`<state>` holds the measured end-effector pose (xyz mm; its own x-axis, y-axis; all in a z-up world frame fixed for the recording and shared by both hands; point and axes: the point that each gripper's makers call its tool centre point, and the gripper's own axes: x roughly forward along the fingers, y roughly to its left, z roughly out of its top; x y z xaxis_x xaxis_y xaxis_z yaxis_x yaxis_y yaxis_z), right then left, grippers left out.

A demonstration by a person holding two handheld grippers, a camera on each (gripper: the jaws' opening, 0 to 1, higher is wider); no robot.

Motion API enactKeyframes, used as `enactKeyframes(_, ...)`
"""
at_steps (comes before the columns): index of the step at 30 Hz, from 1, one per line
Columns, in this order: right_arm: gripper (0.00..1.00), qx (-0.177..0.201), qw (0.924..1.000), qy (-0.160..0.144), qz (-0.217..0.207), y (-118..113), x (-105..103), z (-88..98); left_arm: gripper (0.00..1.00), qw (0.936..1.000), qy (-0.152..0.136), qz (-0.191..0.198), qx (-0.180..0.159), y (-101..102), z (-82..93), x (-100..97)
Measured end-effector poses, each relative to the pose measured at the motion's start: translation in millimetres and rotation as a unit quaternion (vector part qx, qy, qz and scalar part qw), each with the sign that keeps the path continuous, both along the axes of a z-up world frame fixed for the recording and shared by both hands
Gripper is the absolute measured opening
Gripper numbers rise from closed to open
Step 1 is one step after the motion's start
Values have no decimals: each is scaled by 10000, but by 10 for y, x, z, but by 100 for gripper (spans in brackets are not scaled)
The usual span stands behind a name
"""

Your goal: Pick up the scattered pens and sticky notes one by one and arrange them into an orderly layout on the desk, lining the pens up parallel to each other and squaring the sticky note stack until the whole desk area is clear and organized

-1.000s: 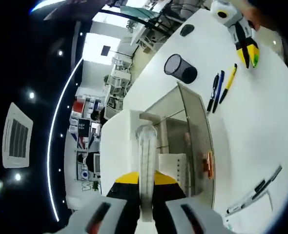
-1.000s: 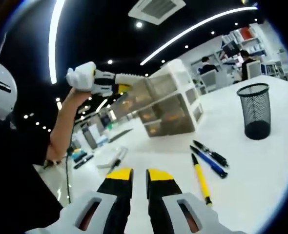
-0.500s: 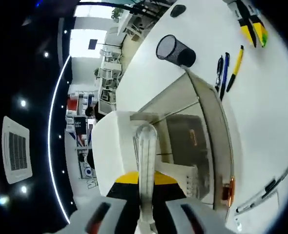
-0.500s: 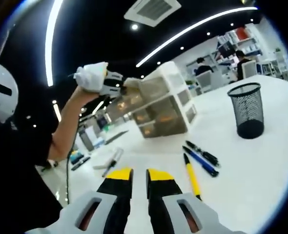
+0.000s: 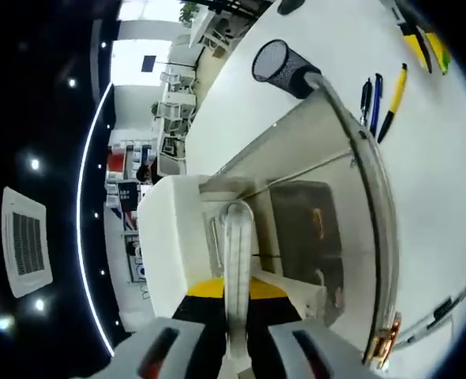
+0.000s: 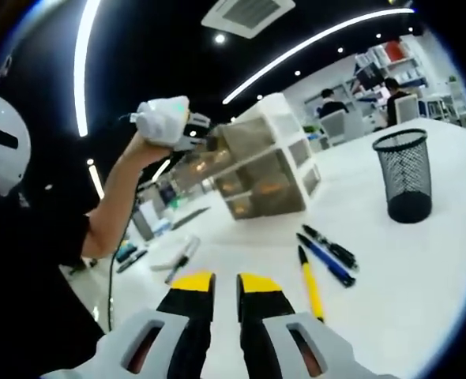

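My left gripper [image 5: 234, 286] is shut on a clear plastic edge at the top of a white drawer unit [image 5: 312, 213], which stands tilted on the white desk [image 5: 430, 181]. A black, a blue and a yellow pen [image 5: 379, 99] lie side by side beyond it. In the right gripper view the tilted drawer unit [image 6: 264, 178] hangs from the left gripper [image 6: 170, 122]. The black pen [image 6: 332, 245], blue pen [image 6: 324, 259] and yellow pen [image 6: 310, 283] lie ahead of my right gripper [image 6: 225, 286], which is shut on nothing above the desk.
A black mesh pen cup [image 6: 411, 178] stands at the right, the same cup [image 5: 279, 61] behind the drawer unit. Two markers [image 6: 182, 257] lie on the desk at the left, beside a white sheet. The person's arm [image 6: 114, 205] reaches across the left. People sit at far desks.
The left gripper has stayed shut on the drawer unit and has risen a little and come closer over it. The right gripper has hardly moved.
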<state>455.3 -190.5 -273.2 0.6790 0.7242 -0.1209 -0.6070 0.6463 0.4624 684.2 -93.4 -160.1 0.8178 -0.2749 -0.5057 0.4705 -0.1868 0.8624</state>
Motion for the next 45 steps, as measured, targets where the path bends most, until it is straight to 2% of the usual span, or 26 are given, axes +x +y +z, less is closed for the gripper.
enactKeyframes(10,10,12,9999,89,-90,-77,4,-50,9,9999,32,-96,-48,-1,-8,-14)
enactKeyframes(12,10,-4,9999,94,-83,-80,15,-63,10,9990,212,-235,-319,-52,-33,-29)
enactKeyframes(14,10,17,9999,117,-110,-97,36,-80,12,9977,399,-173,-517,-36,-47,-28)
enactKeyframes(17,10,29,9998,133,-124,-104,43,-74,16,9927,744,-216,-923,-67,-67,-53)
enactKeyframes(18,10,61,9999,113,-107,-106,40,-53,16,9888,916,-255,-1151,-81,-62,-63)
enactKeyframes(21,10,202,9997,105,-119,-135,66,-21,16,9857,1046,-330,-1281,-76,-32,-72)
enactKeyframes(24,10,169,9997,98,-146,-142,101,-10,17,9800,1228,-475,-1495,-116,27,-131)
enactKeyframes(27,11,185,9998,22,-71,-111,89,65,24,9776,1361,-619,-1482,-159,83,-221)
enactKeyframes(28,11,200,9998,-25,-52,-100,81,99,28,9755,1487,-662,-1483,-181,72,-268)
enactKeyframes(31,11,238,9997,-74,-33,-87,67,137,37,9733,1449,-722,-1629,-214,173,-321)
enactKeyframes(32,11,247,9996,-94,-25,-79,59,145,44,9722,1445,-744,-1686,-219,204,-347)
enactKeyframes(35,11,264,9996,-133,1,-62,31,142,54,9684,1006,-672,-2182,-203,397,-333)
enactKeyframes(37,12,331,9993,-191,34,-46,13,144,54,9610,876,-672,-2534,-169,491,-344)
enactKeyframes(38,14,419,9989,-178,60,-38,22,139,54,9542,850,-692,-2784,-157,541,-356)
enactKeyframes(39,16,554,9984,-44,73,-34,31,131,54,9455,947,-723,-3032,-157,559,-399)
enactKeyframes(40,18,522,9986,-87,86,-38,39,133,52,9388,1019,-777,-3196,-146,583,-444)
enactKeyframes(42,20,408,9986,-279,174,-24,40,151,48,9296,997,-845,-3446,-117,660,-503)
enactKeyframes(43,20,420,9986,-266,191,-15,62,142,48,9191,833,-1004,-3719,-64,794,-581)
enactKeyframes(44,21,570,9981,-109,198,-10,92,148,47,9137,794,-1012,-3855,-31,838,-610)
enactKeyframes(45,21,560,9981,-146,224,-20,136,173,47,9044,743,-961,-4091,28,897,-642)
